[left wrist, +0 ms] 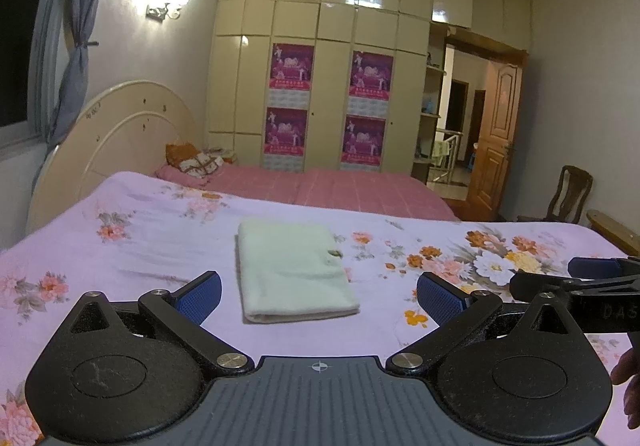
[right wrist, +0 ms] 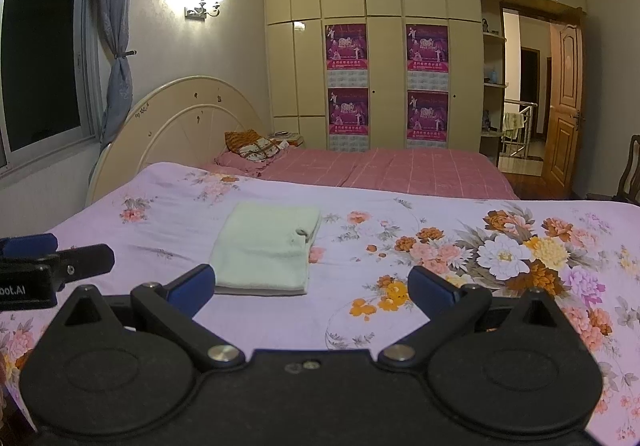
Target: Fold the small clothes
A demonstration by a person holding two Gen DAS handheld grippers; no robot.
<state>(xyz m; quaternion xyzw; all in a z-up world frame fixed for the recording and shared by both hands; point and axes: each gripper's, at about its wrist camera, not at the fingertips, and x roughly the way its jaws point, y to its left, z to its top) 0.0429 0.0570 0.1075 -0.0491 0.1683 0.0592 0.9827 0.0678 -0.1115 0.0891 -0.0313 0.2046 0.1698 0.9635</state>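
A pale green cloth (left wrist: pixel 294 272) lies folded into a flat rectangle on the lilac floral bedspread (left wrist: pixel 120 246). It also shows in the right wrist view (right wrist: pixel 266 248). My left gripper (left wrist: pixel 318 296) is open and empty, with the near edge of the cloth between its blue fingertips. My right gripper (right wrist: pixel 310 288) is open and empty, just right of the cloth's near edge. The right gripper shows at the right edge of the left wrist view (left wrist: pixel 592 278). The left gripper shows at the left edge of the right wrist view (right wrist: pixel 48 258).
A second bed with a pink checked cover (left wrist: pixel 340 190) stands behind, with a pillow (left wrist: pixel 192 162) and a rounded cream headboard (left wrist: pixel 120 138). A cream wardrobe (left wrist: pixel 320 66) fills the far wall. A wooden chair (left wrist: pixel 568 194) and an open door (left wrist: pixel 496 138) are at the right.
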